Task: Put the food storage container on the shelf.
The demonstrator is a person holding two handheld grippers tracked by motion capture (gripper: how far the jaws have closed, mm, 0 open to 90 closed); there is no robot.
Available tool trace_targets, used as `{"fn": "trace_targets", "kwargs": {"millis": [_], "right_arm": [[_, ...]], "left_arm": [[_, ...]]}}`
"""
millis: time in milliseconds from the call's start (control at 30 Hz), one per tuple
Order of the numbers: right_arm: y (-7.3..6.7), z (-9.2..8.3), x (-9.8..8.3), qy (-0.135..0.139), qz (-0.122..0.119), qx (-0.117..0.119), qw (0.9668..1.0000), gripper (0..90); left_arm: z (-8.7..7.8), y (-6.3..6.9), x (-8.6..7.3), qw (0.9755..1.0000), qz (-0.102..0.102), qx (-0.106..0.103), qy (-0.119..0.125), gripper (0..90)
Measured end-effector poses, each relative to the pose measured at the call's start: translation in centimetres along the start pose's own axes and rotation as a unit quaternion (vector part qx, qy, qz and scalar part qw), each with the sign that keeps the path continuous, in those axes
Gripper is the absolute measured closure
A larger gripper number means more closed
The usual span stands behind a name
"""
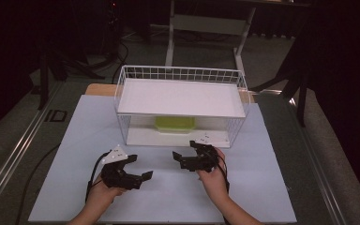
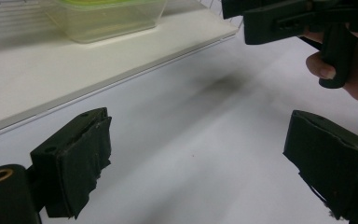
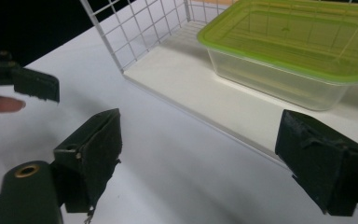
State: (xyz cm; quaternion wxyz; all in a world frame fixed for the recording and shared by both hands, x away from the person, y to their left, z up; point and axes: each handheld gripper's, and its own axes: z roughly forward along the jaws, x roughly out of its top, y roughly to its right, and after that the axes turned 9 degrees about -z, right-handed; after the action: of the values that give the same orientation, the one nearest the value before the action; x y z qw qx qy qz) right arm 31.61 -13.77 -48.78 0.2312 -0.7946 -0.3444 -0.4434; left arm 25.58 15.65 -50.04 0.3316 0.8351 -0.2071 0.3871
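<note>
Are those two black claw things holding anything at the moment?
No, nothing is held. The left gripper and right gripper both stand open over the table, and the green-lidded container sits untouched on the rack's lower shelf.

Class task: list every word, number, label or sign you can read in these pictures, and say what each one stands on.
"ID": large dark letters on the floor, left of the table.
Small dark marks on the grey plate of the left gripper: too small to read.
Small dark marks on the white plate of the right gripper: too small to read.
</note>
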Motion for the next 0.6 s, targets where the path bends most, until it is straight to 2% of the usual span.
{"fn": "trace_targets", "kwargs": {"millis": [167, 200, 267, 500, 600], "right_arm": [[-0.2, -1.2, -0.7, -0.001, -0.011, -0.002, 0.9999, 15.2], [-0.2, -1.4, -0.8, 0.000, -0.012, 0.002, 0.9999, 15.2], [-0.2, -1.8, -1.1, -0.002, -0.021, -0.005, 0.9998, 15.3], [0.0, -3.7, -2.1, -0.001, -0.025, -0.004, 0.9997, 16.3], [0.2, -4.6, -2.5, -0.003, -0.027, -0.016, 0.9995, 18.3]], "left_arm": [[-0.5, 0.1, -0.1, 1.0000, 0.004, -0.003, 0.000, 8.2], [-0.5, 0.1, -0.2, 1.0000, 0.003, -0.008, 0.000, 8.3], [-0.6, 0.1, -0.3, 0.9999, 0.001, -0.014, -0.005, 8.2], [-0.9, -0.1, -0.8, 0.9996, 0.000, -0.024, -0.013, 8.3], [-1.1, -0.2, -1.0, 0.9996, 0.001, -0.023, -0.014, 8.3]]}}
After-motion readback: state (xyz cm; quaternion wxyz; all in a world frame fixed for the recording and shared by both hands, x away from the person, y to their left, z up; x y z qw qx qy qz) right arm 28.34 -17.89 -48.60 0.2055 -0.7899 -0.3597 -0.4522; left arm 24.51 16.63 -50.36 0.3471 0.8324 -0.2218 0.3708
